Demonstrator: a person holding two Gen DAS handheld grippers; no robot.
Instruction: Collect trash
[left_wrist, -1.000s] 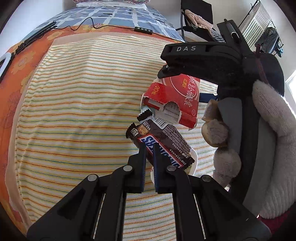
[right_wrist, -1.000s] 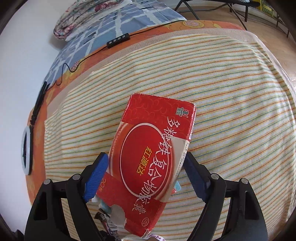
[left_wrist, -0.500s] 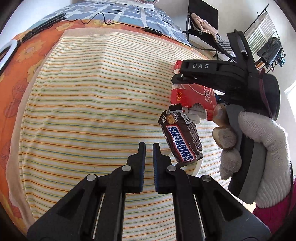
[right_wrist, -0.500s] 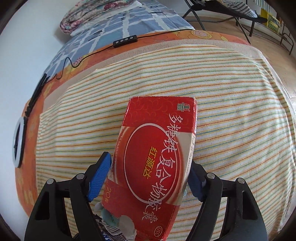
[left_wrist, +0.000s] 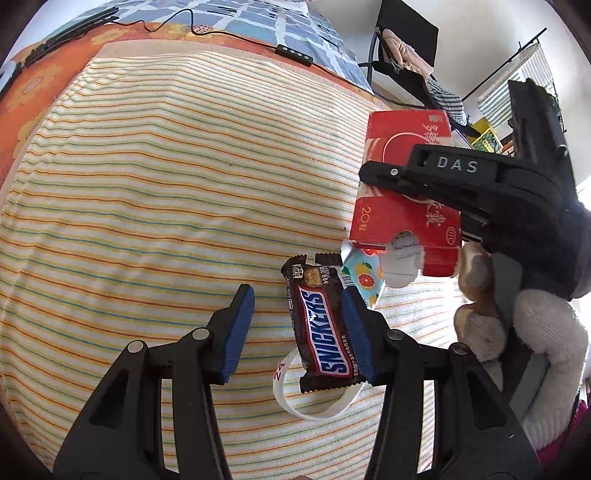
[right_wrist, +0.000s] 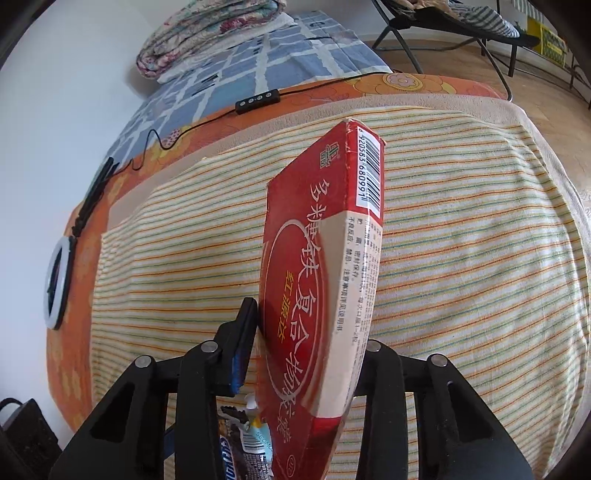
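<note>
A brown Snickers wrapper (left_wrist: 323, 325) lies on the striped cloth, between the open jaws of my left gripper (left_wrist: 297, 334), close against its right finger. A fruit-print packet (left_wrist: 364, 275) and a white strap loop (left_wrist: 314, 406) lie beside it. My right gripper (right_wrist: 306, 354) is shut on a red flat carton (right_wrist: 321, 280) and holds it on edge above the cloth. The carton (left_wrist: 402, 206) and right gripper also show in the left wrist view, just beyond the wrapper. The wrapper's end shows in the right wrist view (right_wrist: 236, 454).
The striped cloth (left_wrist: 166, 192) covers an orange floral bed. A black cable with an inline remote (right_wrist: 258, 99) runs across the far side, with a folded quilt (right_wrist: 207, 37) behind. A ring light (right_wrist: 57, 284) lies at the left edge. A folding chair (left_wrist: 402, 48) stands beyond the bed.
My left gripper has opened and now straddles the Snickers wrapper. My right gripper has closed on the red carton and turned it onto its edge.
</note>
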